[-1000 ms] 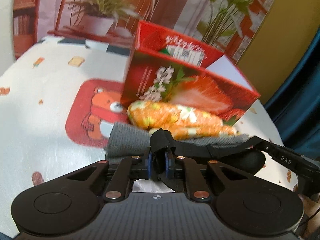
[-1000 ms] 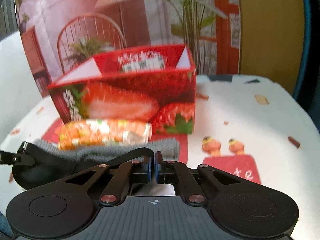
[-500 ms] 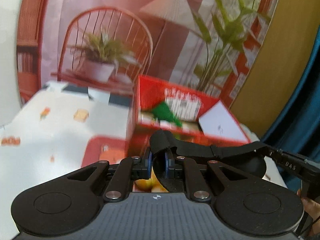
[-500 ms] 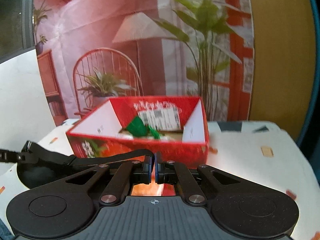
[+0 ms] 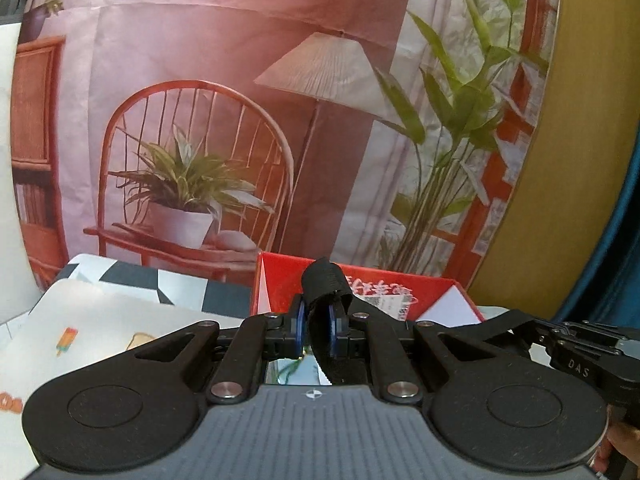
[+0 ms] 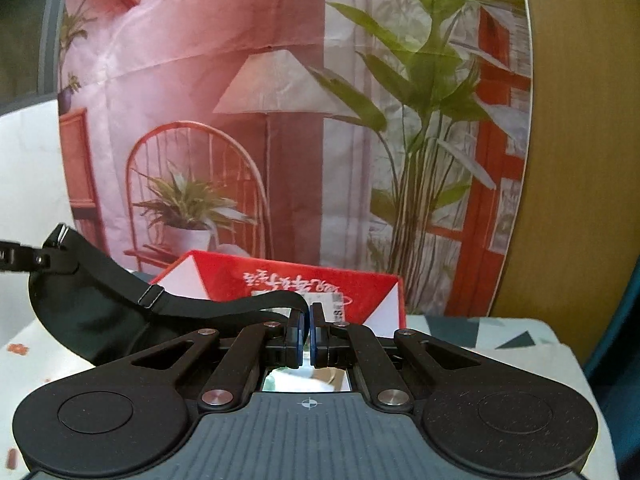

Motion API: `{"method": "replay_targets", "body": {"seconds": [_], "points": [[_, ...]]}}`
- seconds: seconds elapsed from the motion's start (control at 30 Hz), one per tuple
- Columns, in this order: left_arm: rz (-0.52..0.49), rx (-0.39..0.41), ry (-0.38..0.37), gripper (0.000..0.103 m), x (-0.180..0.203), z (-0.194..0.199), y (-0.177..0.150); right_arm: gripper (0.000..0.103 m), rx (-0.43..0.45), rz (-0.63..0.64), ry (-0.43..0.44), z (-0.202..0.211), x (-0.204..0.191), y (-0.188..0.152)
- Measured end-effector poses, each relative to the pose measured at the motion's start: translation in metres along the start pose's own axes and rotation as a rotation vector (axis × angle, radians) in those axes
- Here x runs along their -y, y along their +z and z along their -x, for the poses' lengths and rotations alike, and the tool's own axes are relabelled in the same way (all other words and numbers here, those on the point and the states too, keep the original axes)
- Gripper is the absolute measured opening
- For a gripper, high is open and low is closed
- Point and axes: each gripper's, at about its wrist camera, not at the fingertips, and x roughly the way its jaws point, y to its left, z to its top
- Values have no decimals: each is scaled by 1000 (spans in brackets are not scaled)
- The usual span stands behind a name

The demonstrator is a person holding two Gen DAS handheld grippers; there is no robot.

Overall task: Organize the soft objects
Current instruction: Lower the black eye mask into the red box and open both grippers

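- My left gripper (image 5: 318, 330) is clenched on the black fabric eye mask's elastic strap (image 5: 323, 296); a folded loop of that strap sticks up above the blue pads (image 5: 299, 326) and a length of it hangs down between them.
- My right gripper (image 6: 307, 330) is clamped on the other end of the same strap, which runs from the pads off to the left as a flat black band (image 6: 240, 305).
- The black fabric eye mask (image 6: 92, 320) hangs in the air between the two tools, its dark padded body sagging at the left of the right wrist view (a small metal slider sits on the strap there).
- In the left wrist view the right tool's black body (image 5: 588, 354) shows at the far right with the strap leading to it.
- The red cardboard box with strawberry print (image 6: 288, 280) stands open on the table just beyond both grippers; white inner flaps and a printed label show inside.
- The table's white cartoon-patterned cloth (image 5: 100, 320) lies under everything.
- A printed backdrop of a chair, lamp and plants (image 5: 240, 120) fills the far side.
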Motion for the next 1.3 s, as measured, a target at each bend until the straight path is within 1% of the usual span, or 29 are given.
{"method": "replay_targets", "body": {"seconds": [0.13,0.27,0.43,0.57,0.63,0.77,0.83,0.9,0.93,0.97,1.23,1.3], "points": [[2,-35,20,13,-1,-26,2,3,-16,35,-26,-23,0,-1],[5,-86,36,13,-3,-48,1,3,-41,45,-45,-44,3,-4],[-49,-146,50,13,3,-68,-5,3,-87,18,-47,-66,10,-16],[-77,-182,62,13,7,-78,-10,4,-112,8,-41,-73,13,-27],[-92,-196,67,13,9,-81,-11,7,-120,4,-38,-73,14,-30],[-108,-218,53,14,14,-82,-13,18,-117,8,-26,-69,12,-34],[-122,-222,45,15,18,-80,-13,19,-112,0,-24,-66,13,-34],[-135,-219,46,23,21,-77,-13,24,-107,-5,-22,-62,13,-34],[-139,-217,47,25,22,-76,-13,28,-104,-9,-20,-60,13,-33],[-142,-213,48,26,22,-73,-13,29,-98,-14,-17,-57,12,-34],[-153,-196,46,37,25,-53,-9,32,-78,-41,8,-36,5,-37],[-153,-194,46,44,26,-49,-10,35,-74,-51,15,-31,2,-38]]}}
